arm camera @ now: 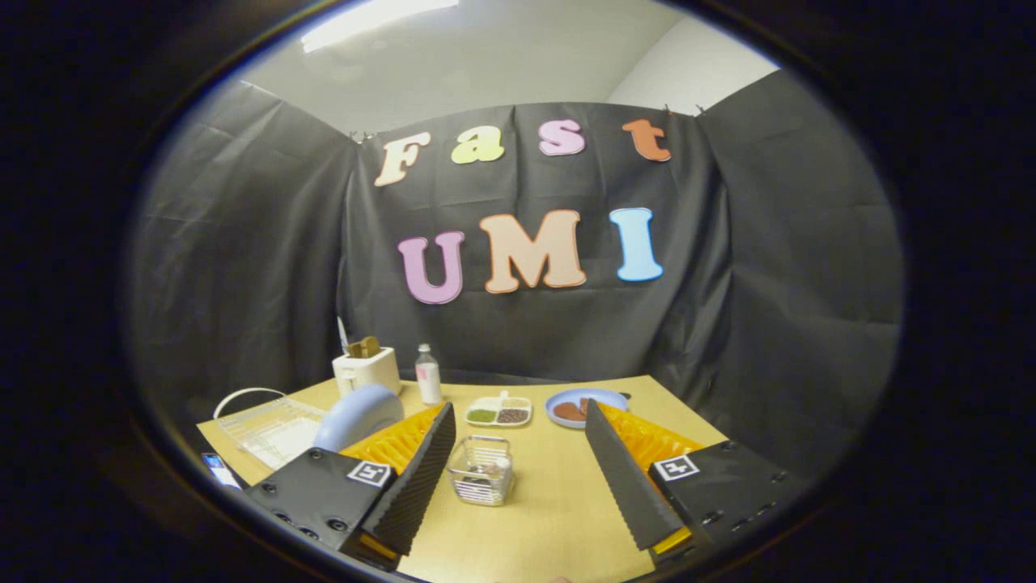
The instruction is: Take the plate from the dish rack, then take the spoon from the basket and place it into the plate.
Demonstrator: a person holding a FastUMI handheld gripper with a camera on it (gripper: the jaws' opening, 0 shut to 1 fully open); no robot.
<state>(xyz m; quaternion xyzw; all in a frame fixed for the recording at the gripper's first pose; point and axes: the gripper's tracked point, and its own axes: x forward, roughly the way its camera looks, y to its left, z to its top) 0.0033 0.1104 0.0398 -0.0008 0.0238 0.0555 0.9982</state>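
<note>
My gripper (pixel 519 409) is open above the wooden table (pixel 558 510), with nothing between its fingers. A small wire basket (pixel 481 470) stands on the table between the fingers, nearer the left one. Something small lies inside it, but I cannot make out a spoon. A pale blue plate (pixel 358 414) stands on edge at the right end of the clear dish rack (pixel 271 427), just beyond the left finger (pixel 417 478), which hides the plate's lower part.
At the back of the table stand a white box-like appliance (pixel 367 369), a small bottle (pixel 427 374), a white divided dish (pixel 499 411) with green and brown fillings, and a blue plate with brown food (pixel 576 407). Black cloth walls close in the table.
</note>
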